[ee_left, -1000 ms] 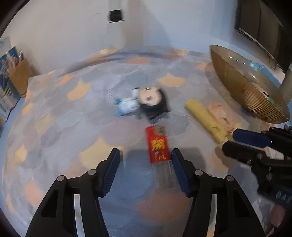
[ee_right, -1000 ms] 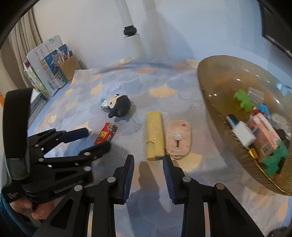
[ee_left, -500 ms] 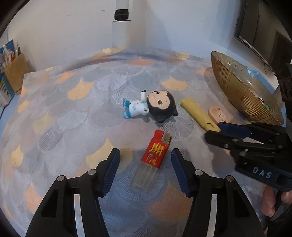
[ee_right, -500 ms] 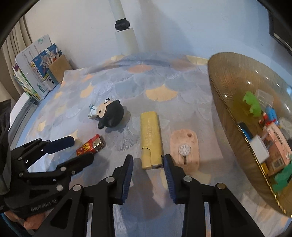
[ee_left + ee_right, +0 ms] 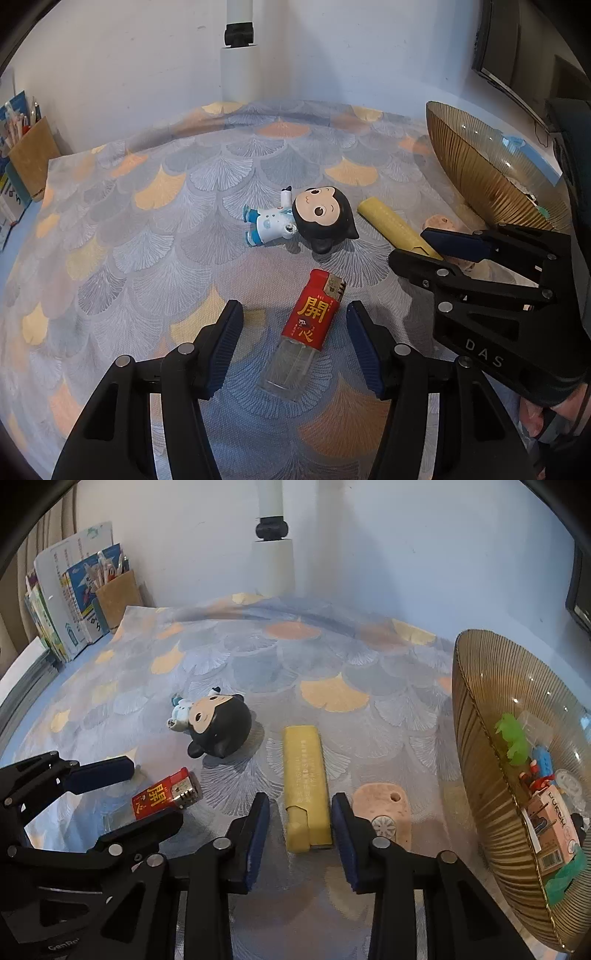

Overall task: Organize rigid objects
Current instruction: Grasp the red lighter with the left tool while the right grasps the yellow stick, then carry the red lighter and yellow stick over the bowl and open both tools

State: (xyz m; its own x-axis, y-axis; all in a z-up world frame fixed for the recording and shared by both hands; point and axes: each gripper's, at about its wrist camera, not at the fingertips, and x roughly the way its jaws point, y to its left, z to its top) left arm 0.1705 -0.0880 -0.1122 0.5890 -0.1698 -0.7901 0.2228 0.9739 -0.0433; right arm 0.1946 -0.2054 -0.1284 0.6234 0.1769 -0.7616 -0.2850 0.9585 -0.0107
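- Red lighter with a clear plastic base (image 5: 308,330) lies flat on the patterned worktop (image 5: 155,240), between the left gripper (image 5: 294,345) fingers, spread, untouched.
- Right gripper (image 5: 300,829) fingers, just closing, straddle the yellow rectangular case (image 5: 306,786), not visibly pressing.

Right gripper (image 5: 300,814) shifted over yellow case (image 5: 306,786), jaws closing around it, pads not yet pressing
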